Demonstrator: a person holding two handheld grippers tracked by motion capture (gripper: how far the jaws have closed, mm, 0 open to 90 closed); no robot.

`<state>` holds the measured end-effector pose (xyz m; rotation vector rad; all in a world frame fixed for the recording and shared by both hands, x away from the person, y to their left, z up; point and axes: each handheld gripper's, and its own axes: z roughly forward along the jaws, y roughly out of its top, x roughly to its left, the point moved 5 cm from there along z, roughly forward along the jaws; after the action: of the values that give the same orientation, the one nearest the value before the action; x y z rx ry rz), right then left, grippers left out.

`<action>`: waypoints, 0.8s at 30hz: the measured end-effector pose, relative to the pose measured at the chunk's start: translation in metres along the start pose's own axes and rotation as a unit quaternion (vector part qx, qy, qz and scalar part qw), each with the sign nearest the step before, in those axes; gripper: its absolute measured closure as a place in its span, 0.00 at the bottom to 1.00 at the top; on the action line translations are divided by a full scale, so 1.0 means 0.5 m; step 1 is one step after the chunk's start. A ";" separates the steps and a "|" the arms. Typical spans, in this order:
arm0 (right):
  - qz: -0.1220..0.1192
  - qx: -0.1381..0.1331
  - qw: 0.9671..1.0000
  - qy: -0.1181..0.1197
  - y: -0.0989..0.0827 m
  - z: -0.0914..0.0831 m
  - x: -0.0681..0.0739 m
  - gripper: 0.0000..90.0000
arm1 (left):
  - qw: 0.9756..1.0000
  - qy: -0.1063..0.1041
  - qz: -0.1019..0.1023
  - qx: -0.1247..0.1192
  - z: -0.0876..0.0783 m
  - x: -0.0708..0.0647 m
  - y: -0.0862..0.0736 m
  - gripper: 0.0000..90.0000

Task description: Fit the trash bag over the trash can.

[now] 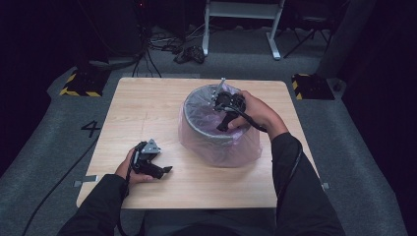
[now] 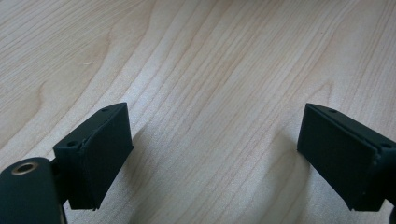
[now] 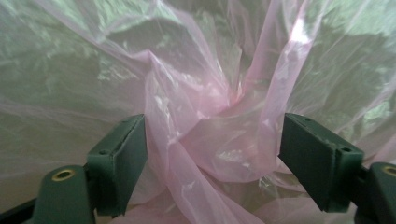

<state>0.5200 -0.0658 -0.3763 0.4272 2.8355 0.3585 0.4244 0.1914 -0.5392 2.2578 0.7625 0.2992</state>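
Left gripper (image 1: 160,164) low over the wooden table (image 1: 142,108) near its front edge, held in the left hand (image 1: 129,169); jaws wide apart, nothing between them, bare wood grain under them in the left gripper view; beyond it and to its right, a bin (image 1: 209,125) lined with a pink plastic bag (image 1: 231,150) stands mid-table; right gripper (image 1: 222,104), in the right hand (image 1: 258,113), reaches into the bin's mouth; jaws wide, crumpled pink film (image 3: 215,126) bunched between them, not clamped.
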 end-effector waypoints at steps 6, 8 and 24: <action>0.010 -0.064 0.998 -0.020 0.001 -0.029 -0.009 0.26 | 1.000 0.000 0.000 0.000 0.000 0.000 0.000 0.11; 0.018 -0.081 0.996 -0.018 -0.004 -0.043 -0.009 0.25 | 1.000 0.000 0.000 0.000 0.000 0.000 0.000 0.11; 0.078 -0.209 0.973 -0.056 -0.054 -0.109 -0.024 0.25 | 1.000 0.002 -0.001 0.000 0.000 0.000 0.001 0.11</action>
<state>0.5091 -0.1060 -0.3303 0.5577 2.5285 0.9083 0.4246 0.1911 -0.5392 2.2559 0.7671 0.3027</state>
